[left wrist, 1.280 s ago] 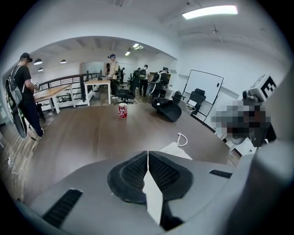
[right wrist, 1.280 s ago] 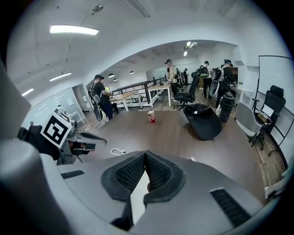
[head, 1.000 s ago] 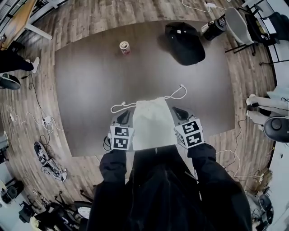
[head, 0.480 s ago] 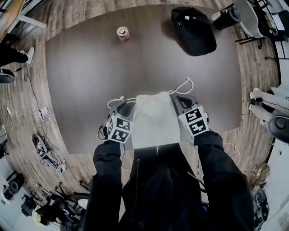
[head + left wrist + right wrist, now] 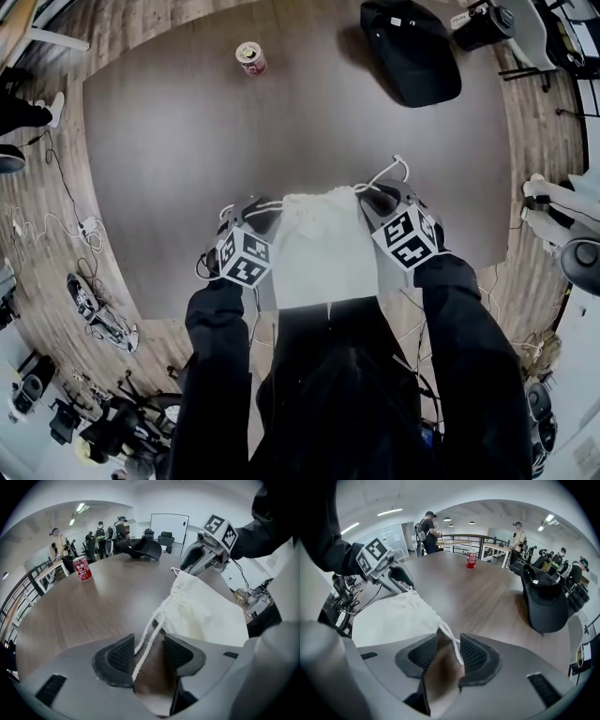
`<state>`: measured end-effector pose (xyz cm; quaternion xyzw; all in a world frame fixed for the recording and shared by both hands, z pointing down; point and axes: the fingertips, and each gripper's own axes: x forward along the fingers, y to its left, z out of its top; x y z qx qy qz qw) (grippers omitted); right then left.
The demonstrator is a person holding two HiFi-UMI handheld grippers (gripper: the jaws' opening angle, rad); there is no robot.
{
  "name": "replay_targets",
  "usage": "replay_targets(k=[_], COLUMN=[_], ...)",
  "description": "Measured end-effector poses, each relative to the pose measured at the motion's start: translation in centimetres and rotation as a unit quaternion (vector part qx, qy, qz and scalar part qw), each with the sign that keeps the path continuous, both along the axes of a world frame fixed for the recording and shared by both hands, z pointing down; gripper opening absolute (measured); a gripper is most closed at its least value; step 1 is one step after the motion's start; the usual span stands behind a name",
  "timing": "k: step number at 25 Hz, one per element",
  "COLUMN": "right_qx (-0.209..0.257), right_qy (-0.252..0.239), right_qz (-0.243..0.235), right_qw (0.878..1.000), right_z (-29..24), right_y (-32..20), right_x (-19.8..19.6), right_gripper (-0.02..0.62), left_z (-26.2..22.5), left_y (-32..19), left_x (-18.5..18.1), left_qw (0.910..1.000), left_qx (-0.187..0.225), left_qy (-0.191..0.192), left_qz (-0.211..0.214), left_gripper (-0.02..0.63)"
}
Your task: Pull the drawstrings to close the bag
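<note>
OK, bag sits flat at lower centre of head view; left gripper and right gripper jaws have just been opening, 1 cord loose between each pair, so I'd close squarely on both cords, then pull outward evenly.

Red can — black cap

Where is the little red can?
In the head view the red can stands near the table's far edge, on the left, well apart from the black cap on the right.
</note>
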<state>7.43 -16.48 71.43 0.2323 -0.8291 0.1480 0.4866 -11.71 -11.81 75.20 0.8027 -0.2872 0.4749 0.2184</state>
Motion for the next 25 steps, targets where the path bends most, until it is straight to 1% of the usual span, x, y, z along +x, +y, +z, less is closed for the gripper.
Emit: replay_targets(k=[2,6,11,12,15,16,18,19,22,24,25], right_qx=[0.003,0.009,0.009,0.008,0.005,0.005,0.006,0.005,0.000,-0.004,-0.006], right_qy=[0.011,0.031,0.050,0.051,0.052,0.051,0.045,0.039,0.020,0.006,-0.002], right_qz=[-0.023,-0.060,-0.103,-0.107,-0.114,-0.111,-0.098,-0.087,-0.041,0.003,0.025], right_qw=[1.000,0.998,0.993,0.993,0.992,0.992,0.994,0.995,0.999,1.000,1.000], right_z=[0.7,2.0,3.2,3.3,3.6,3.7,3.6,3.5,2.6,1.9,1.4], right_y=[-0.2,-0.4,-1.0,-1.1,-1.1,-1.1,-1.1,-1.1,-1.2,-1.6,-1.8], right_x=[0.0,-0.6,-1.0,-1.1,-1.3,-1.4,-1.6,-1.7,-1.8,-1.6,-1.4], right_gripper=[0.173,0.192,0.190,0.183,0.112,0.077,0.034,0.031,0.029,0.028,0.028], left_z=[0.4,0.4,0.5,0.6,0.7,0.6,0.6,0.6,0.3,-0.5,-0.9], left_y=[-0.1,-0.4,-0.8,-0.8,-0.7,-0.7,-1.1,-1.4,-2.1,-2.6,-2.9], left_x=[0.0,0.2,0.7,0.9,1.0,1.0,0.8,0.6,0.5,0.3,0.1], left_qw=[0.9999,0.9995,0.9987,0.9986,0.9987,0.9989,0.9996,0.9998,0.9992,0.9978,0.9963], left_qx=[-0.001,0.010,0.020,0.019,0.010,0.008,0.010,0.012,0.015,0.024,0.027], left_qy=[-0.003,-0.005,0.000,0.001,0.011,0.016,0.018,0.018,0.022,0.022,0.024], left_qz=[0.013,0.029,0.046,0.049,0.049,0.044,0.020,0.004,-0.032,-0.058,-0.078], left_gripper=[0.195,0.195,0.195,0.195,0.189,0.179,0.157,0.045,0.040,0.038,0.037])
